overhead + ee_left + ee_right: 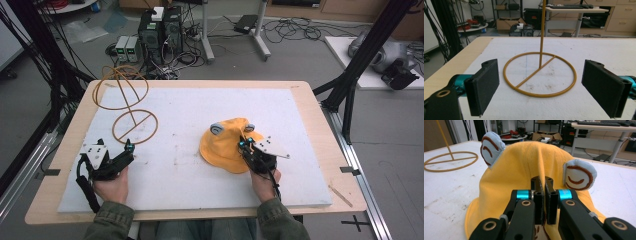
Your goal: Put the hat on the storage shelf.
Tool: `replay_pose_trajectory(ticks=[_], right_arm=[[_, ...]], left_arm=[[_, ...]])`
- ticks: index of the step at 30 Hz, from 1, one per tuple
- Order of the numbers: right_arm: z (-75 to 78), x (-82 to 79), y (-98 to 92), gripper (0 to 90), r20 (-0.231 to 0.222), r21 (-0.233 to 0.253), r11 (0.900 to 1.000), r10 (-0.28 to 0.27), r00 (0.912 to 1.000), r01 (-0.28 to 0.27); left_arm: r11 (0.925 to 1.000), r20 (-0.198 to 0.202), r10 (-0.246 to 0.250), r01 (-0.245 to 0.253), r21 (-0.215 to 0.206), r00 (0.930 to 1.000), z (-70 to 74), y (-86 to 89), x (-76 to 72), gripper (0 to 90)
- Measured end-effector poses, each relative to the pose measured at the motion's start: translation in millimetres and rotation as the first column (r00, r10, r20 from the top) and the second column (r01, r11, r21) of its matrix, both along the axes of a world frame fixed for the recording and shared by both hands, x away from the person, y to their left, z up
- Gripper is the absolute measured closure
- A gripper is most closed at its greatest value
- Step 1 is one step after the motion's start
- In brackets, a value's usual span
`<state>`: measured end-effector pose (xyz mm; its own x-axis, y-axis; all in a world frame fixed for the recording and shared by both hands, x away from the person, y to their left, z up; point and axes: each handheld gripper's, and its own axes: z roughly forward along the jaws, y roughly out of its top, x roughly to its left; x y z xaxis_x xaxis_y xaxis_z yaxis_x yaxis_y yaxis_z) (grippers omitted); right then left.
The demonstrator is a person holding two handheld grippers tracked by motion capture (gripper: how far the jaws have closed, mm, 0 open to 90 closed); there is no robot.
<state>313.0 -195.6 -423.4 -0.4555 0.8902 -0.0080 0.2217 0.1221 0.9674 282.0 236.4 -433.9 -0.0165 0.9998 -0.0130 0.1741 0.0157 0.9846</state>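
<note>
A yellow hat [225, 145] with two light-blue ears lies on the white mat, right of centre. My right gripper [244, 145] is shut on a fold of the yellow hat [524, 165], the cloth pulled up into a ridge between its black jaws; the right gripper [543, 182] shows this from close up. A yellow wire hat stand [132, 112] with a round base and a hoop top stands at the mat's back left. My left gripper [130, 148] rests on the mat just in front of the stand's base [539, 73], and the left gripper [539, 87] is open with nothing between its pads.
The white mat [190, 190] covers most of the wooden table [65, 150]. Black frame posts [360, 60] rise on both sides. Computers and cables [160, 35] lie on the floor beyond the table's far edge.
</note>
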Motion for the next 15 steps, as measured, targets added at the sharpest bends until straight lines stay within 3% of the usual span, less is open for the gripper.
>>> replay_pose_trajectory(ticks=[12,15], right_arm=[[2.8,-1.7,0.7,88.9,0.009,0.018,1.0,0.012,0.9999,-0.012],[8.1,-2.3,0.9,88.9,0.037,0.021,1.0,0.017,0.9992,-0.017]], left_arm=[[1.0,-0.001,0.0,0.0,0.0,1.0,-0.2,-0.8,0.3,14.9],[1.0,0.0,0.001,-0.001,-0.001,1.0,-0.3,-0.6,0.7,15.0]])
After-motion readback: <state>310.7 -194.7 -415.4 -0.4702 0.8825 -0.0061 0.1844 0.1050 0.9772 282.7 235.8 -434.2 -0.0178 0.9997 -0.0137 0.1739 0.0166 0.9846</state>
